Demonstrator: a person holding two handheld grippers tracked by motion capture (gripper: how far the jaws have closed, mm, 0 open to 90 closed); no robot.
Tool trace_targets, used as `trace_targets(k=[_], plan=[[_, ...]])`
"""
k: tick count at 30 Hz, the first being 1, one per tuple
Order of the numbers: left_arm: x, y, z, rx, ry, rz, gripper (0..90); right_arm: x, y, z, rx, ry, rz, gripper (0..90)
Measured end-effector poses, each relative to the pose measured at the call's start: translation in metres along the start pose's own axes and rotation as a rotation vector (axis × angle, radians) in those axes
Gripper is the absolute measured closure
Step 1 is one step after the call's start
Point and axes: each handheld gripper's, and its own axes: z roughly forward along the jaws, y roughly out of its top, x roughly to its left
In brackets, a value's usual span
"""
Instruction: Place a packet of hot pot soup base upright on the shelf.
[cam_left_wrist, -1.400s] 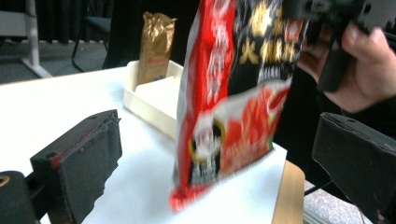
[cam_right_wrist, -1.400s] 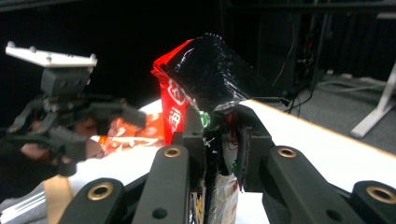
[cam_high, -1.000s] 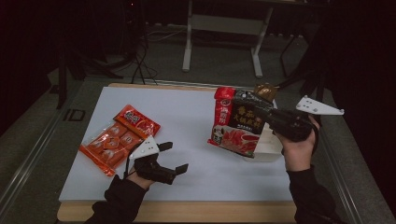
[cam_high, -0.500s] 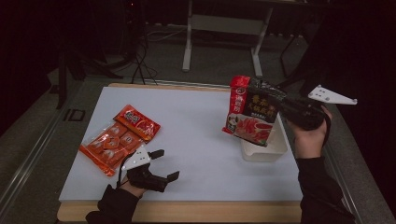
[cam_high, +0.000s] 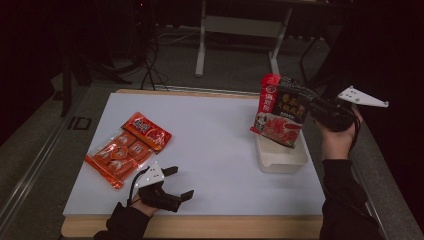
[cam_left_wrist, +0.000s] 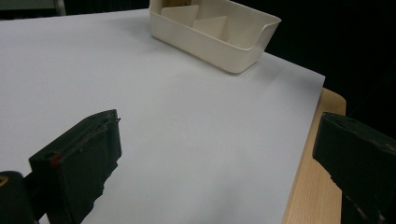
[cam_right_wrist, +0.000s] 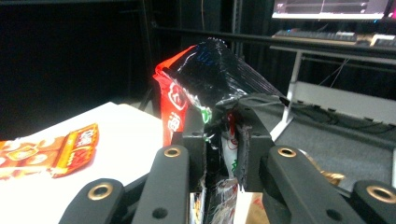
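High view. The right gripper (cam_high: 306, 101), at about 2 o'clock on the white surface (cam_high: 210, 150), is clamped on a red-and-black food packet (cam_high: 280, 112); in the right gripper view both jaws pinch the packet's (cam_right_wrist: 210, 93) crumpled film. The packet hangs tilted above the cream tray (cam_high: 280, 157), its lower edge over the tray's far end. The left gripper (cam_high: 175, 187), at about 7 o'clock near the front edge, has its jaws spread wide with nothing between them. Two orange sachet packs (cam_high: 127, 150) lie flat at 9 o'clock, well apart from the tray.
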Motion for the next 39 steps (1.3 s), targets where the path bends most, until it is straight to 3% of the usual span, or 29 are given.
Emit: trace_targets(k=[6,9,14,23,31,36,39], plan=[[0.001,-0.001,0.001,0.003,0.001,0.000,1.5,-0.015,-0.006,0.002,-0.014,-0.047,-0.006,76.6],[0.000,-0.001,0.001,0.000,-0.001,-0.004,1.5,-0.030,-0.011,0.005,-0.023,-0.031,0.021,76.6],[-0.001,-0.001,0.000,-0.006,-0.003,-0.009,1.6,-0.043,-0.018,0.015,-0.017,-0.002,0.017,76.6],[0.000,-0.004,-0.002,-0.003,-0.001,-0.017,1.6,-0.051,-0.026,0.030,0.011,0.002,-0.033,76.6],[0.000,-0.004,-0.003,-0.006,-0.005,-0.029,1.6,-0.053,-0.038,0.039,0.048,0.005,-0.038,76.5],[0.000,-0.005,-0.002,-0.004,-0.010,-0.032,1.6,-0.054,-0.044,0.042,0.038,0.017,-0.016,76.5],[0.000,-0.005,-0.002,-0.001,-0.008,-0.028,1.6,-0.052,-0.044,0.044,0.054,0.004,-0.041,76.5]])
